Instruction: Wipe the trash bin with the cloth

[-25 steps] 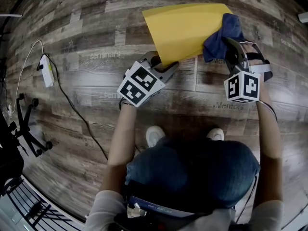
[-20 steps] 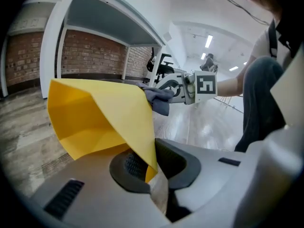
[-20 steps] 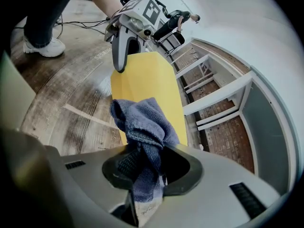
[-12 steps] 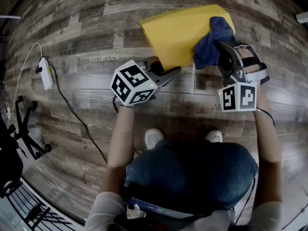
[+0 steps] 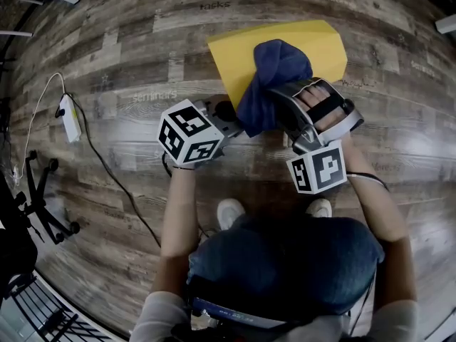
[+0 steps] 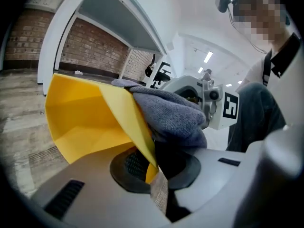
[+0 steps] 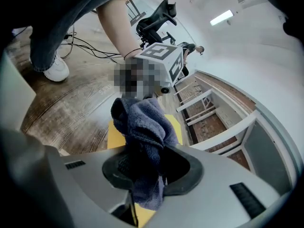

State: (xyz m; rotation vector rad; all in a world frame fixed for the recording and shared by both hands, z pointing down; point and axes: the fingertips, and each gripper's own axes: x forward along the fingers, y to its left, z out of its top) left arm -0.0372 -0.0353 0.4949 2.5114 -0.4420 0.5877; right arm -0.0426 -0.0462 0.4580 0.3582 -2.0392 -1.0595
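The yellow trash bin (image 5: 313, 45) lies on its side on the wood floor. My left gripper (image 5: 229, 114) is at its near-left corner, and in the left gripper view it (image 6: 154, 175) is shut on the bin's thin yellow wall (image 6: 80, 118). A dark blue cloth (image 5: 274, 73) is draped over the near-left part of the bin's side. My right gripper (image 5: 279, 100) is shut on the cloth (image 7: 142, 127), bunched between its jaws (image 7: 145, 184). The cloth (image 6: 173, 115) presses against the bin's outer wall just above the left jaws.
A white power strip (image 5: 69, 112) with a black cable (image 5: 107, 162) lies on the floor at the left. An office chair base (image 5: 43, 198) stands at the far left. The person's white shoes (image 5: 229, 205) are right below the grippers. A white shelf frame (image 6: 118, 13) stands behind the bin.
The right gripper has swept the cloth leftward across the bin's side, from its right end to the near-left corner. The left gripper has shifted slightly left and now clamps the bin's edge.
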